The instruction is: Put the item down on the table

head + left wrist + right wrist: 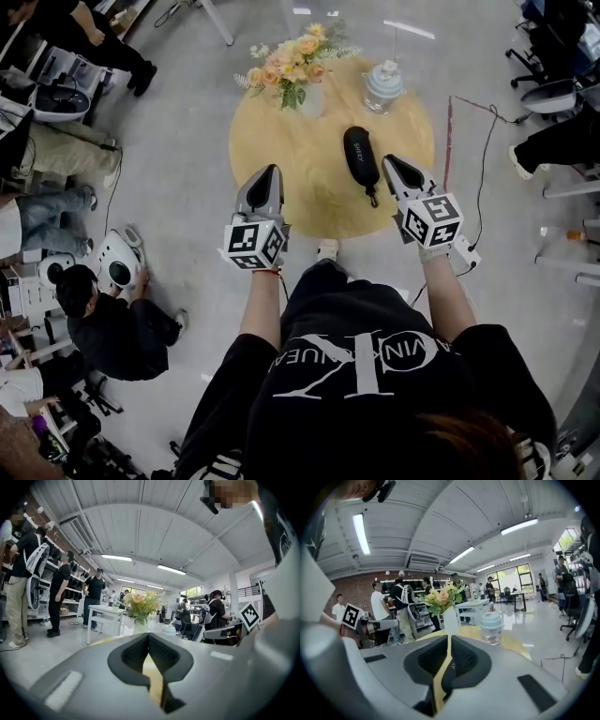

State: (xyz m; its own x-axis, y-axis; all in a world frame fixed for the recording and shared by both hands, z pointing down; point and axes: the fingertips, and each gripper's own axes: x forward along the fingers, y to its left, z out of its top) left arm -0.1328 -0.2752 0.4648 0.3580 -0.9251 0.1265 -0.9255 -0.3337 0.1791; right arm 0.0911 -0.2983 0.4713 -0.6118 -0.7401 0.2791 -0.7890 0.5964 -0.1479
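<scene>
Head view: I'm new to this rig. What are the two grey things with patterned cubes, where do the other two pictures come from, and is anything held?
No robot: a person holds a gripper, a two-jaw hand tool, in each hand; the cubes are part of them. The head view looks down from the person's head at the left gripper, the right gripper and a round table. The other two pictures come from a camera on each gripper, looking along its jaws. On the table are a black case, a vase of flowers and a lidded jar. Both grippers are shut and empty; the case lies between them.
</scene>
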